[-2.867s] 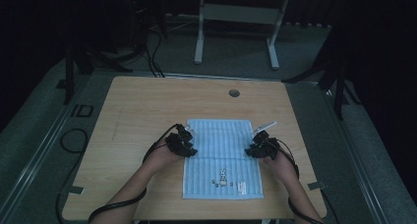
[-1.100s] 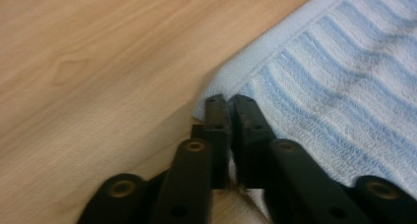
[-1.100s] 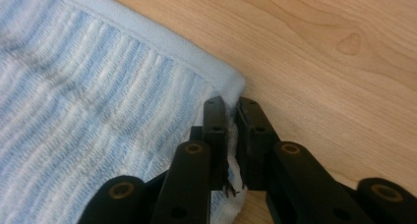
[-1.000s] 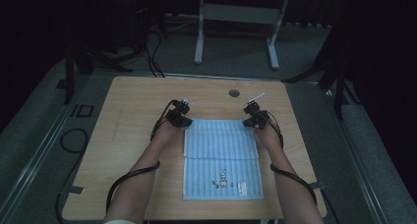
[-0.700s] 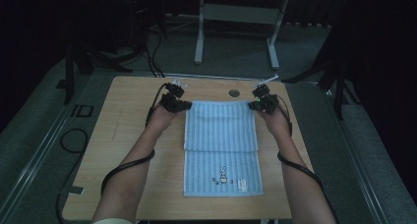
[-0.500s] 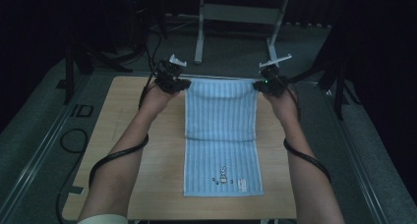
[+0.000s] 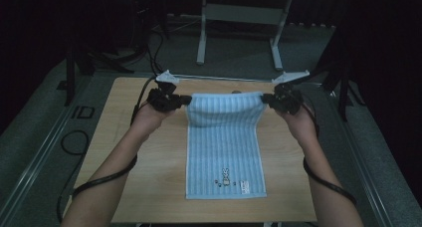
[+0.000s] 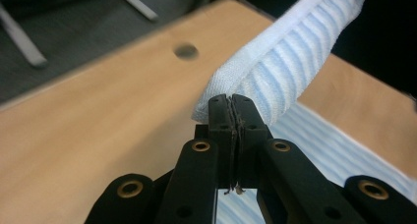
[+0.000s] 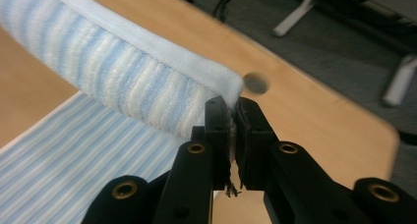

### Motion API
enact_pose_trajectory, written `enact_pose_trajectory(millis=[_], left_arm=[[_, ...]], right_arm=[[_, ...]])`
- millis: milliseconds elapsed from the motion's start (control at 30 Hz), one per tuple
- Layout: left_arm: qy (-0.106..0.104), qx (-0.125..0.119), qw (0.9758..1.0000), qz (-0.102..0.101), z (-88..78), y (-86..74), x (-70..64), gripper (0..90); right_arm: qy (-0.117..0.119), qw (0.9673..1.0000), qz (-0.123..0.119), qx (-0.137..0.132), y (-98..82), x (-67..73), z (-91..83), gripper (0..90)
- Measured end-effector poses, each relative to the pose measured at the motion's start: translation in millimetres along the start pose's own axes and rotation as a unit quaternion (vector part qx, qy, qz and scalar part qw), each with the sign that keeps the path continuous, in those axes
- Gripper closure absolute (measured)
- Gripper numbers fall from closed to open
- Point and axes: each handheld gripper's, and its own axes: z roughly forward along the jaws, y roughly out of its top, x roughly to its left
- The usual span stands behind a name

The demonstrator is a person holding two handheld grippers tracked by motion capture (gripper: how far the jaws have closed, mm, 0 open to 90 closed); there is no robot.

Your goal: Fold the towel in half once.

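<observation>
towel lifted by both far corners, near half still flat on the table

the left gripper [image 7: 175,100] has its jaws pressed fully together on one far corner of the blue striped towel [image 7: 225,152]; in the left gripper view the cloth's hem bunches right at the tips of the left gripper [image 8: 231,101] and runs up and away from them toward the other hand. the right gripper [image 7: 275,100] is the same: jaws pinched tight on the opposite far corner, and in the right gripper view the fabric squeezes out between the tips of the right gripper [image 9: 231,106], with a few loose threads hanging below them.

between the two pairs of fingers the towel's far edge is stretched taut and held off the wooden table [image 7: 124,152]. below that edge the cloth sags and drapes down toward the person, and the near part, with the small rabbit print [image 7: 225,177] and a label [image 7: 244,186], lies flat on the table well back from the fingertips. a round hole in the table [image 8: 186,50] sits just beyond the grippers.

judging by this, the grasping is done and the lift is under way. what is left looks like either carrying the raised edge back toward the near hem for a fold, or pulling the towel clear of the table; which one cannot be told. the near hem has not been matched or touched.
</observation>
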Motion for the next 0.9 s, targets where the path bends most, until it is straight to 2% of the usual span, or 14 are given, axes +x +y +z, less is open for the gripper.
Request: enact_pose_trajectory(millis=[67, 133, 200, 267, 367, 400, 433, 467, 500, 633, 667, 700, 733, 900], left_arm=[[-0.014, 0.014, 0.9998, 0.007, 3.9, -14.6, -7.7, 87.9], [-0.010, 0.031, 0.9992, 0.022, 7.6, -29.6, -16.5, 87.8], [-0.023, 0.036, 0.9990, 0.016, 10.3, -41.0, -21.8, 87.8], [-0.021, 0.047, 0.9984, 0.022, 14.4, -55.7, -30.0, 87.8], [-0.044, 0.055, 0.9974, 0.011, 19.3, -75.6, -38.3, 87.7], [-0.049, 0.056, 0.9972, 0.009, 19.9, -80.5, -40.6, 87.7], [-0.049, 0.056, 0.9972, 0.009, 19.9, -80.5, -40.6, 87.7], [-0.066, 0.060, 0.9960, -0.003, 22.9, -93.3, -45.6, 87.7], [-0.068, 0.062, 0.9957, 0.000, 24.7, -99.5, -47.9, 87.4], [-0.075, 0.084, 0.9936, -0.006, 35.9, -118.8, -52.2, 87.5], [-0.079, 0.090, 0.9927, -0.010, 39.6, -123.2, -52.3, 87.5], [-0.081, 0.092, 0.9923, -0.014, 42.5, -126.3, -52.3, 87.6], [-0.088, 0.099, 0.9909, -0.022, 49.3, -131.8, -52.3, 87.6], [-0.084, 0.109, 0.9902, -0.026, 58.9, -135.8, -51.7, 87.6]], right_arm=[[0.010, 0.9999, -0.003, 0.003, -16.8, 6.1, -1.5, 84.6], [0.020, 0.9997, -0.007, 0.013, -32.2, 12.3, -2.1, 84.4], [0.031, 0.9991, -0.016, 0.024, -46.0, 19.0, -2.3, 84.4], [0.042, 0.9985, -0.020, 0.028, -58.9, 26.3, -2.8, 84.4], [0.053, 0.9978, -0.025, 0.032, -78.1, 37.5, -2.1, 84.4], [0.057, 0.9972, -0.028, 0.039, -86.9, 42.5, -0.7, 84.4], [0.057, 0.9972, -0.028, 0.039, -86.9, 42.5, -0.7, 84.4], [0.058, 0.9970, -0.032, 0.040, -92.4, 45.1, 0.2, 84.4], [0.070, 0.9962, -0.027, 0.045, -107.3, 49.6, 2.0, 84.1], [0.084, 0.9948, -0.017, 0.055, -134.7, 53.5, 9.3, 84.1], [0.085, 0.9945, -0.010, 0.060, -140.5, 52.7, 12.8, 84.1], [0.096, 0.9927, 0.005, 0.073, -151.6, 50.7, 22.6, 84.2], [0.096, 0.9923, 0.013, 0.077, -155.3, 49.9, 26.6, 84.2], [0.103, 0.9904, 0.025, 0.089, -163.6, 47.9, 40.5, 84.2]])
